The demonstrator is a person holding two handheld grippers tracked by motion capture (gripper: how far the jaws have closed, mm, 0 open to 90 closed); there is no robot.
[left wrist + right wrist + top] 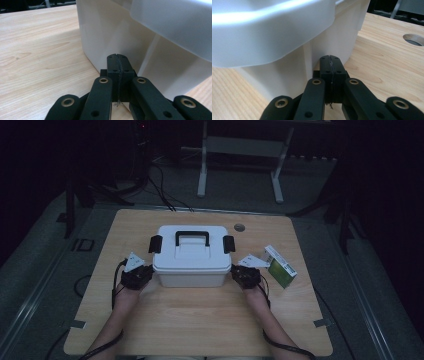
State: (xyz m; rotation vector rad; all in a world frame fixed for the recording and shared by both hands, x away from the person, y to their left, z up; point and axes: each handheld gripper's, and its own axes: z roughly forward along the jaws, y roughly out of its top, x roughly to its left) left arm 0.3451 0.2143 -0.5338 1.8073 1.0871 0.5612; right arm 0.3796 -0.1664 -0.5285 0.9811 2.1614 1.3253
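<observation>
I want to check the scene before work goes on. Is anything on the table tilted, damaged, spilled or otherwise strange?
Nothing stands out. The white box sits level with its lid on, the green carton lies on the table to its right, and nothing is spilled. The left gripper and right gripper are shut at the box's sides.

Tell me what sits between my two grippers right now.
The white lidded box, seen in the high view: left gripper at one end, right gripper at the other.
</observation>
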